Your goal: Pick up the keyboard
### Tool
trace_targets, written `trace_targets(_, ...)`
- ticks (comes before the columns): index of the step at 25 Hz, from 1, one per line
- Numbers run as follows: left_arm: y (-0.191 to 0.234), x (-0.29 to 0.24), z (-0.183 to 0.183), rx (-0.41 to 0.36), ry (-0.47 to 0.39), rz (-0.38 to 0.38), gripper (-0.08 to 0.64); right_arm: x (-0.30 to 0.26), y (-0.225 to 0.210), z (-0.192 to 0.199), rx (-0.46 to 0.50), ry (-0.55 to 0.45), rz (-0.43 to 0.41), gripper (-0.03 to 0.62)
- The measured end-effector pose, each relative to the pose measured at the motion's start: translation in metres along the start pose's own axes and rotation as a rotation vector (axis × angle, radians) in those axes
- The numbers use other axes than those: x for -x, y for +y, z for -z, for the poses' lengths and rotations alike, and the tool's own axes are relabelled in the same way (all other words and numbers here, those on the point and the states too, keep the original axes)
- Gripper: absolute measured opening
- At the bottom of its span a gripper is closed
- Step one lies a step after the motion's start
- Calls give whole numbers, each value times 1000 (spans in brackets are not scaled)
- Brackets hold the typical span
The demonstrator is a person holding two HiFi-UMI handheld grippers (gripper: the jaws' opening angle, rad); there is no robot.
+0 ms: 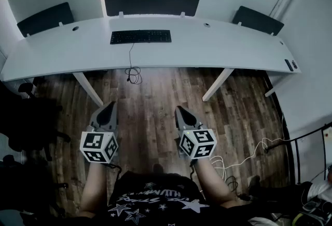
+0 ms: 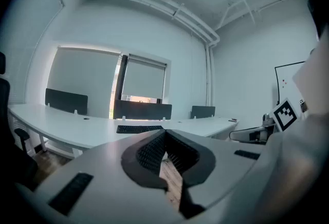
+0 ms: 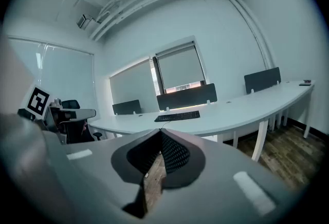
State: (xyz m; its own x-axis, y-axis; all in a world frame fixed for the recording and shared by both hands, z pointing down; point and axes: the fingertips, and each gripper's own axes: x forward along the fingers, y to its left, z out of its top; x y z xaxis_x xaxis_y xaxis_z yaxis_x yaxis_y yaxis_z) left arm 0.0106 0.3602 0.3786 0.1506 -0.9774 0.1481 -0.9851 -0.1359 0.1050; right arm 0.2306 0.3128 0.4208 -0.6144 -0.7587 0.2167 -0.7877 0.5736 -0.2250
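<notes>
Both arms are held low over the wooden floor (image 1: 244,116). The left hand-held gripper (image 1: 109,109) and right hand-held gripper (image 1: 182,113) point almost level, jaws pressed together, empty. The black keyboard (image 1: 140,37) lies well ahead on the white counter (image 1: 218,48).

The flat black keyboard (image 1: 140,37) lies at 12 o'clock on the long white curved desk (image 1: 62,54), its thin dark cable (image 1: 130,59) hanging off the near edge. Well short of the desk, over the wooden plank floor (image 1: 155,95), the left gripper (image 1: 109,106) sits at 7 o'clock and the right gripper (image 1: 180,110) at 5 o'clock
</notes>
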Motion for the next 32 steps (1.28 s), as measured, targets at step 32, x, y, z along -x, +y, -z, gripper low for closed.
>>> trace_targets(32, -5, -16, 15, 28, 38, -97, 8, -32, -31, 11, -4, 31, -90, 3)
